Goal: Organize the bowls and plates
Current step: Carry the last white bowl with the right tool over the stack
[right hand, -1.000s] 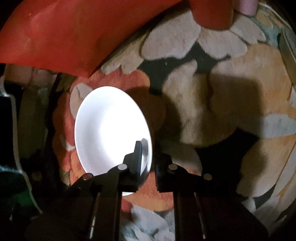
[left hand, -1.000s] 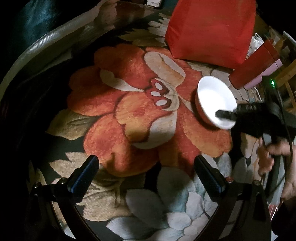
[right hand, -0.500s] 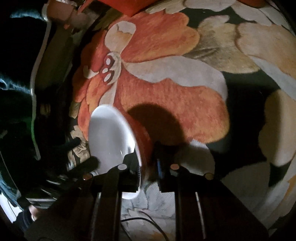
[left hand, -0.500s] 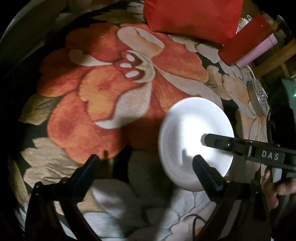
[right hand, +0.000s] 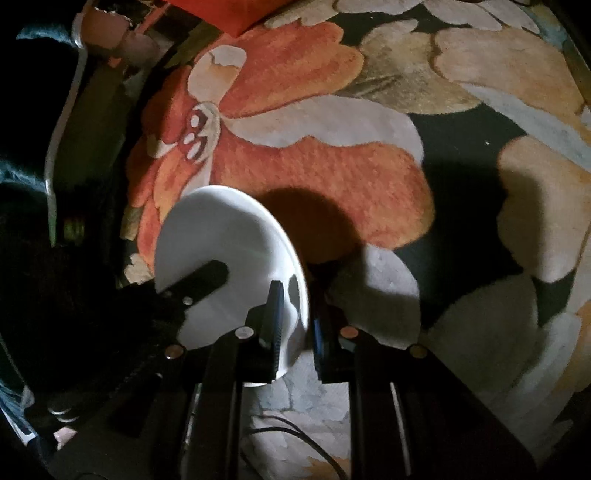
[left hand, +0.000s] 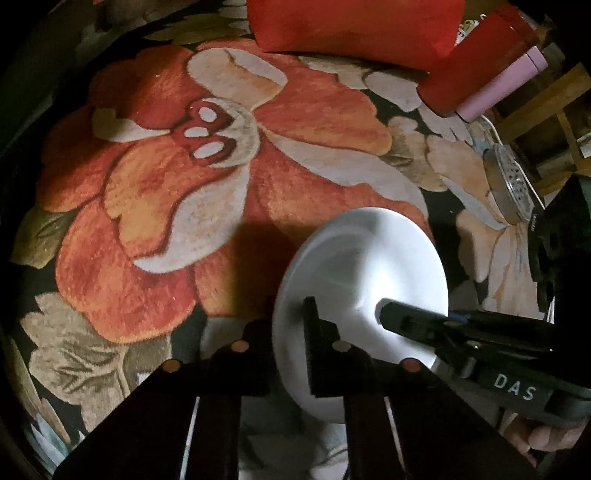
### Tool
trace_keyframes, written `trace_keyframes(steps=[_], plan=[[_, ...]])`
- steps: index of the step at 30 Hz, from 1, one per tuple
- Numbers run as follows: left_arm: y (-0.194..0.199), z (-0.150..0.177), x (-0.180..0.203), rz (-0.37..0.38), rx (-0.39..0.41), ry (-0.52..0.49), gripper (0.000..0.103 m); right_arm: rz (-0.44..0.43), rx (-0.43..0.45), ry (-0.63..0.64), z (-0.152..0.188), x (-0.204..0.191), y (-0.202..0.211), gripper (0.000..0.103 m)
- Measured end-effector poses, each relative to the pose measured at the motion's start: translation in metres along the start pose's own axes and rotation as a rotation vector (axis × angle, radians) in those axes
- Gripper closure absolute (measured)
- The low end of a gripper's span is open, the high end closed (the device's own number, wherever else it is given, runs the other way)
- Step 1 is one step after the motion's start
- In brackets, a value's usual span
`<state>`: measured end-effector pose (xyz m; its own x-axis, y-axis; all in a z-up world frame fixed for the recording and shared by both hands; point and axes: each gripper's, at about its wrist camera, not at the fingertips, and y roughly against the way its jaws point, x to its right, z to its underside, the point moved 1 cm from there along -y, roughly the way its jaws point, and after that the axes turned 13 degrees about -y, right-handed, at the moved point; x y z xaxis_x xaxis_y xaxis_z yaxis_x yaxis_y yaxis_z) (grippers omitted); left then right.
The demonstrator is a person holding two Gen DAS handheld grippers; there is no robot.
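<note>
Rug (left hand: 229, 206): floral pile in orange, cream and black, lying under everything in both views; the big orange bloom fills the left wrist view and shows in the upper left of the right wrist view (right hand: 295, 155).
Red cushion (left hand: 354, 26): at the far edge of the rug; the left wrist view shows most of it, the right wrist view only a corner (right hand: 218, 14).
Red cylinder (left hand: 476, 62): lying tilted beside the cushion, with a pink cylinder (left hand: 502, 85) touching its side; seen in the left wrist view only.
Bowl (left hand: 362, 291): white inside, held tipped on edge above the rug near its front, casting a round shadow on the orange bloom; in the right wrist view (right hand: 229, 266) it stands left of centre.
Left tongs (left hand: 288, 332): clamped on the bowl's rim, one finger inside the bowl, the other behind its wall; in the right wrist view a dark finger (right hand: 203, 278) reaches in from the left.
Right tongs (right hand: 295, 321): clamped on the opposite rim, one finger inside, one outside.
Writing: "DAS" in white letters on the right tongs' body (left hand: 515, 386), legible in the left wrist view only.
Metal disc (left hand: 511, 184): perforated, at the rug's right edge, in the left wrist view only.
</note>
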<state>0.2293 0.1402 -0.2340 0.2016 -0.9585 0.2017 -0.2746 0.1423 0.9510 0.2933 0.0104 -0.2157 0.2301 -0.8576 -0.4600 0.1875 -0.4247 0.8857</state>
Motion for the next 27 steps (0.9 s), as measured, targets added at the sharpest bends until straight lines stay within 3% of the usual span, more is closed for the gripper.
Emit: trace_keyframes(steps=[9, 15, 20, 27], plan=[[0.024, 0.005, 0.042, 0.033, -0.001, -0.057, 0.093, 0.039, 0.038, -0.015, 0.019, 0.013, 0.041, 0.09], [0.044, 0.002, 0.104, 0.07, 0.014, -0.157, 0.093, 0.05, 0.087, -0.079, 0.042, 0.044, 0.09, 0.09], [0.056, 0.005, 0.158, 0.082, 0.02, -0.266, 0.092, 0.01, 0.142, -0.189, 0.069, 0.084, 0.129, 0.09], [0.06, 0.016, 0.215, 0.084, 0.007, -0.388, 0.092, 0.003, 0.208, -0.282, 0.101, 0.123, 0.156, 0.09]])
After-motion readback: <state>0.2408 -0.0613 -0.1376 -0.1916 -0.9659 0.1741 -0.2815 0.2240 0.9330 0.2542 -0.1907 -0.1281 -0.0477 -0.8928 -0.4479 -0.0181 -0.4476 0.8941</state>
